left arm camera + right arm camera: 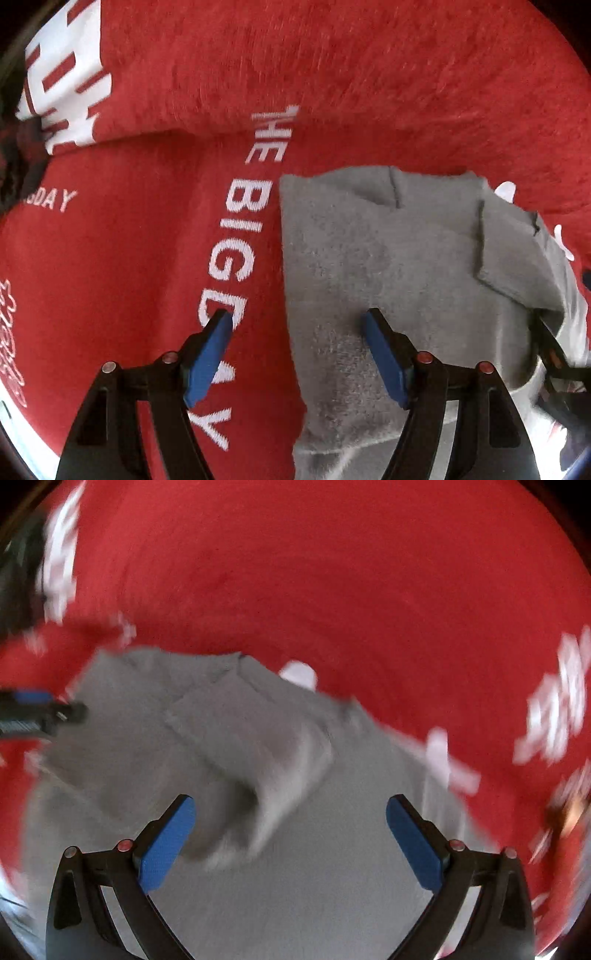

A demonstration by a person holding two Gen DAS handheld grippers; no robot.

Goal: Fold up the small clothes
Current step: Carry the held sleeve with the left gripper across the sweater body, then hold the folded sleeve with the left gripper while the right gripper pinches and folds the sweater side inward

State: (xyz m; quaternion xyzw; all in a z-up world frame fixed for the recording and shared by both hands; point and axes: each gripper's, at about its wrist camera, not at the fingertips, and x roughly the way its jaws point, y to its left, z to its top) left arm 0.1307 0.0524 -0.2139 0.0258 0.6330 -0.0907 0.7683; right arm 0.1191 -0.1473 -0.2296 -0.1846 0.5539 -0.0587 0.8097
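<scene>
Red fabric (369, 74) printed with white lettering, including "THE BIG DAY" (236, 236), covers the whole supporting surface; whether a bench lies beneath it cannot be determined. On this red fabric lies the grey garment (388, 258), a small piece of fuzzy, matte knit with a straight left edge beside the lettering and a flap folded over its upper right portion. In the right wrist view the grey garment (258, 775) appears partly doubled over itself, with a raised fold near its centre, but motion blur obscures seams and edges. White shapes (299, 674) at the far edge of the garment are too blurred to identify. The near end of the garment is cut off by the frame. The left gripper (295, 317) has its jaws spread apart, gripping nothing; they straddle the garment's left edge, one blue pad (384, 354) over grey knit, the other over the lettering. The right gripper (290, 805) likewise has its jaws released and empty, positioned above the garment with the raised fold between them.
</scene>
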